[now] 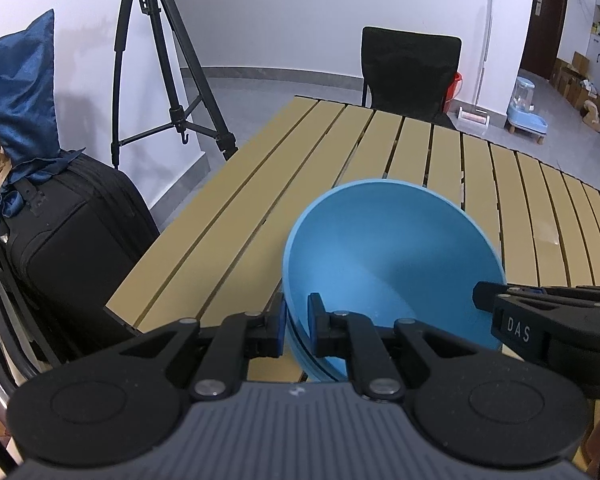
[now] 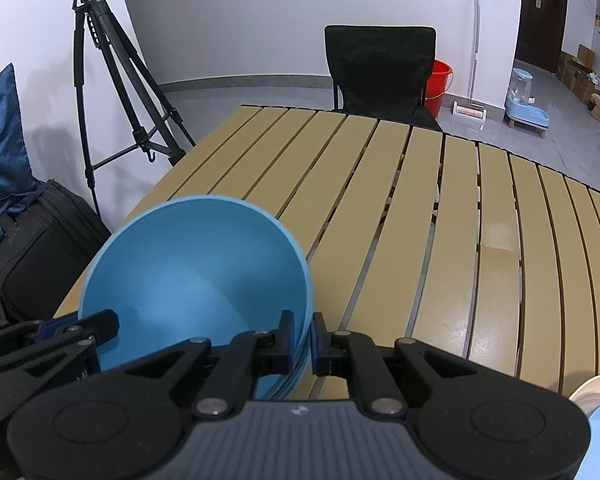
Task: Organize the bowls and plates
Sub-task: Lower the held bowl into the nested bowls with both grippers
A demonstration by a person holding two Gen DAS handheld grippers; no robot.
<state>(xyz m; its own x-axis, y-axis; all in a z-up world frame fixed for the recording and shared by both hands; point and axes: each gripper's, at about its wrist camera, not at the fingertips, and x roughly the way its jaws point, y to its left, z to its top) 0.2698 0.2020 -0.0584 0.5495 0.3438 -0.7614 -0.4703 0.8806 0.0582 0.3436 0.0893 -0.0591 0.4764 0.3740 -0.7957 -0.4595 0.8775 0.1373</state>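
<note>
Bowl (image 1: 388, 264) rim pinched by both: left gripper (image 1: 298, 320) clamps its left edge; right gripper (image 2: 302, 340) its right; basin between them.

place: home room | cues: slatted table (image 2: 380, 220); pet feeder (image 2: 526, 98); red bucket (image 2: 440, 80); mop (image 2: 476, 40)

pale dish (image 2: 596, 390) cut off at btm-right edge; bowl (image 2: 196, 276) base hidden.

Blue bowl (image 1: 392, 256) — smooth, matt plastic. The bench (image 1: 416, 148) looks like tan slats with a dull finish. Pillow (image 1: 20, 92) — glossy, satiny blue cloth; black suitcase (image 1: 72, 248) of woven fabric.
</note>
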